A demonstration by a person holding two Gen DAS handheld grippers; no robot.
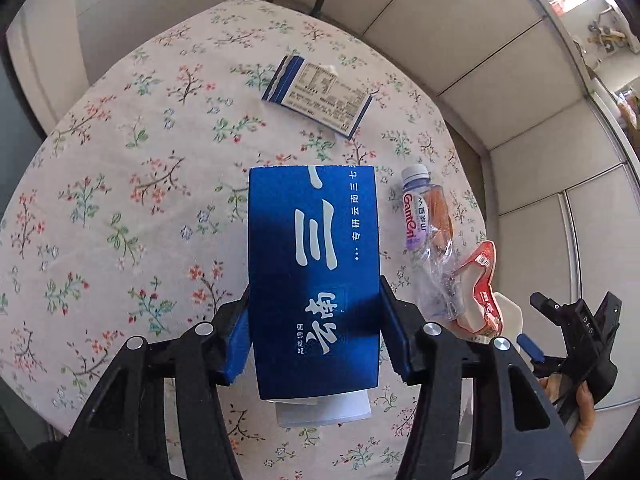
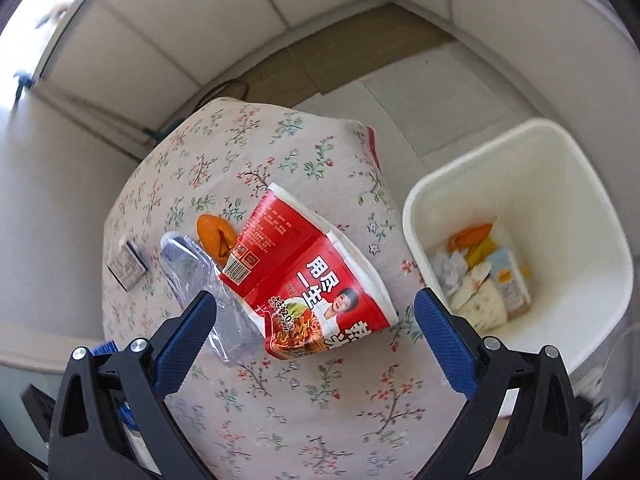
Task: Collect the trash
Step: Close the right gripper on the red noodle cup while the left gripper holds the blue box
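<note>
My left gripper (image 1: 314, 320) is shut on a blue carton (image 1: 312, 264) with white lettering and holds it above the floral table (image 1: 120, 220). A crushed clear bottle (image 1: 430, 248) and a squashed red noodle cup (image 1: 482, 292) lie to its right. A flat blue-and-white box (image 1: 320, 94) lies farther back. My right gripper (image 2: 316, 320) is open and empty above the red noodle cup (image 2: 308, 268), with the crushed bottle (image 2: 208, 280) and an orange peel (image 2: 216, 236) to its left. The right gripper also shows in the left wrist view (image 1: 576, 332).
A white bin (image 2: 600, 216) stands off the table's right edge and holds several pieces of trash. The small flat box (image 2: 128, 268) lies at the table's far left in the right wrist view. White cabinet walls surround the table.
</note>
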